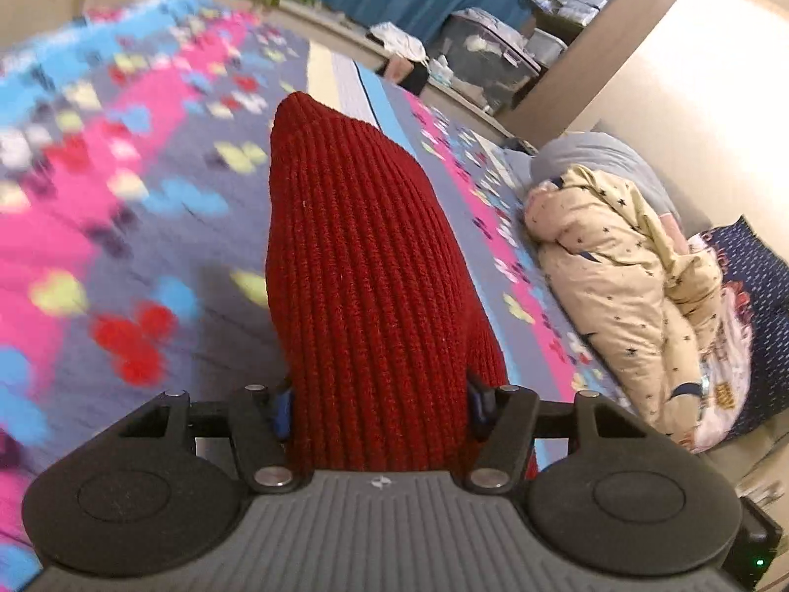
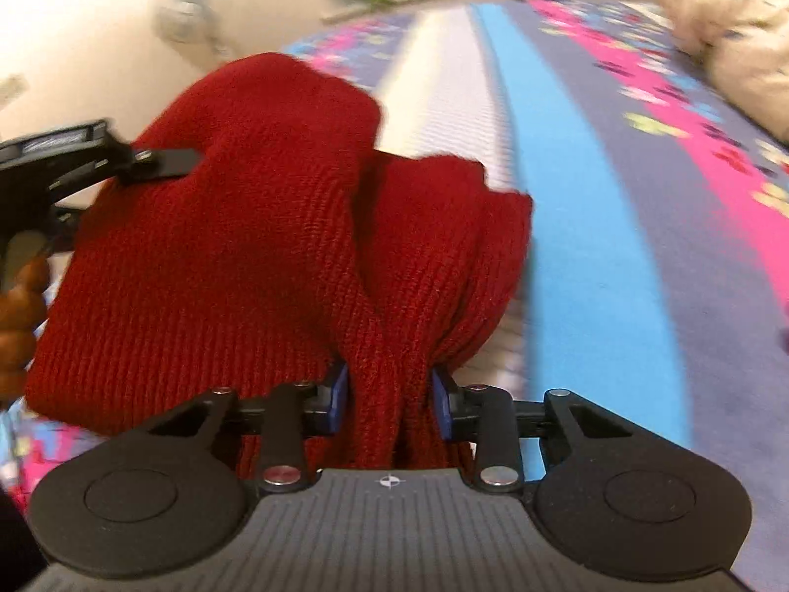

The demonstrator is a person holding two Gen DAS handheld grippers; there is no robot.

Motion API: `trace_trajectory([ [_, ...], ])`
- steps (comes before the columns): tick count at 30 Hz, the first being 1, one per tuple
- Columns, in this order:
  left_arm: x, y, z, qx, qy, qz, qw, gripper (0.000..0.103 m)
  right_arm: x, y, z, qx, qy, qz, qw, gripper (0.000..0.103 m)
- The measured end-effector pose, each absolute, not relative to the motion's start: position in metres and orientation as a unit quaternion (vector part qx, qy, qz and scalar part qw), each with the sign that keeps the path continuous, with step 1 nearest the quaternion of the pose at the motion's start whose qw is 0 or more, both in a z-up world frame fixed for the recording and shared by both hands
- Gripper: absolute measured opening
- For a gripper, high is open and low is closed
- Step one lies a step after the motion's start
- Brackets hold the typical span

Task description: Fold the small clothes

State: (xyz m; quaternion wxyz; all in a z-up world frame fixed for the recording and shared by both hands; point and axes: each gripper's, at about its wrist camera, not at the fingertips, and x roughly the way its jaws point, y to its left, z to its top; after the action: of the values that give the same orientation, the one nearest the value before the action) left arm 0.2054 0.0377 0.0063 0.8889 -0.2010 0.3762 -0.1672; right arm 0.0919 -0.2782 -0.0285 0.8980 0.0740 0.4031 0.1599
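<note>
Risk of slippage: red knit [image 1: 365,266], bunched and lifted off the bedspread [image 1: 123,227], pinched by left gripper [image 1: 379,407] near one end and right gripper [image 2: 389,397] on a thick gather, likely sagging or pulling free under uneven tension.

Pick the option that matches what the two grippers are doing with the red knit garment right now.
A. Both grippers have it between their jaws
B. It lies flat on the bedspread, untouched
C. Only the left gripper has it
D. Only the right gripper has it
A: the red knit garment fills the left gripper, and bunched folds of it are pinched in the right gripper.
</note>
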Motion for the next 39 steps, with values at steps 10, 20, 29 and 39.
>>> trace_trajectory([
  [10,0.173,0.105,0.021,-0.057,0.401,-0.011,0.914,0.077,0.093,-0.213,-0.043,0.035,0.413,0.247,0.876,0.036],
  [20,0.085,0.047,-0.048,0.106,0.437,-0.055,0.892,0.068,0.088,-0.209,-0.041,0.031,0.417,0.221,0.881,0.046],
  [29,0.060,0.055,-0.052,0.080,0.453,-0.063,0.886,0.072,0.071,-0.209,-0.051,0.010,0.435,0.201,0.878,0.048],
  [39,-0.031,0.024,-0.001,0.119,0.306,-0.045,0.943,0.103,0.005,-0.218,0.003,-0.019,0.341,0.120,0.932,0.080],
])
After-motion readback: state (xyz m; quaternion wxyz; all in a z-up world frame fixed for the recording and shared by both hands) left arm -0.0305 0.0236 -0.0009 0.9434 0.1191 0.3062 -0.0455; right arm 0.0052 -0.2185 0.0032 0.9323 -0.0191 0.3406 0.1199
